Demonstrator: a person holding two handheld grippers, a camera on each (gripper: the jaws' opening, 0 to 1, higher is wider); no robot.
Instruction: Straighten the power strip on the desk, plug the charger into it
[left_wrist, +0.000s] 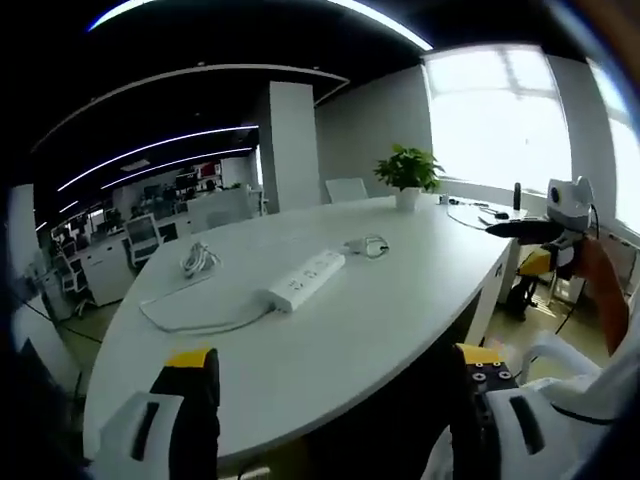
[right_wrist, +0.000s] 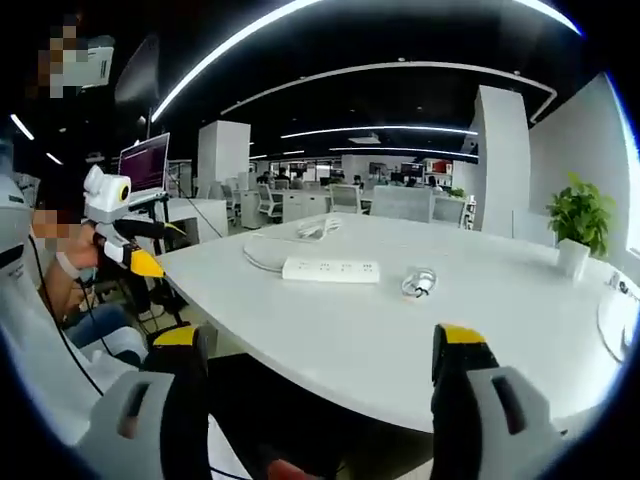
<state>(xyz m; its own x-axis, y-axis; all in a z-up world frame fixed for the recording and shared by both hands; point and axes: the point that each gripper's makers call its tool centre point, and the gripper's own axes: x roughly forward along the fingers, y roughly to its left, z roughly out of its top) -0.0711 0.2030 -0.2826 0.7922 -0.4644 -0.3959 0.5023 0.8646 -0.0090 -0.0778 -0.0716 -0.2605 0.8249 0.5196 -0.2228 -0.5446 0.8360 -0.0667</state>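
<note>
- Power strip (left_wrist: 306, 279) lying flat near the middle of the white desk (left_wrist: 380, 330), long axis angled from about 8 o'clock to 2 o'clock in the left gripper view; in the right gripper view (right_wrist: 331, 269) lying nearly level, just above centre.
- White cord (left_wrist: 190, 318) trailing from the strip's 8 o'clock end, looping across the desk to a coiled bundle (left_wrist: 198, 260) at about 10 o'clock from the strip.
- Charger (left_wrist: 368, 245), a small thing with a coiled cable, resting just beside the strip's 2 o'clock end; in the right gripper view (right_wrist: 419, 283) at 3 o'clock of the strip, near but apart. Too small to make out its plug.
- Sockets look bare as far as can be told; nothing plugged in.
- Judged progress: neither step begun. Strip not touched, charger lying loose; straightening and plugging both left to do.
- Left gripper (left_wrist: 335, 385) off the near edge of the desk, jaws spread wide, grasping nothing.
- Right gripper (right_wrist: 320, 375) likewise short of the desk edge, jaws wide apart, empty; also seen at 3 o'clock in the left gripper view.
- Containers: a white pot (left_wrist: 407, 198) at the far side of the desk, holding a leafy green plant (left_wrist: 408, 168); same plant at 3 o'clock in the right gripper view.
- Beyond: office chairs, desks and a bright window.
</note>
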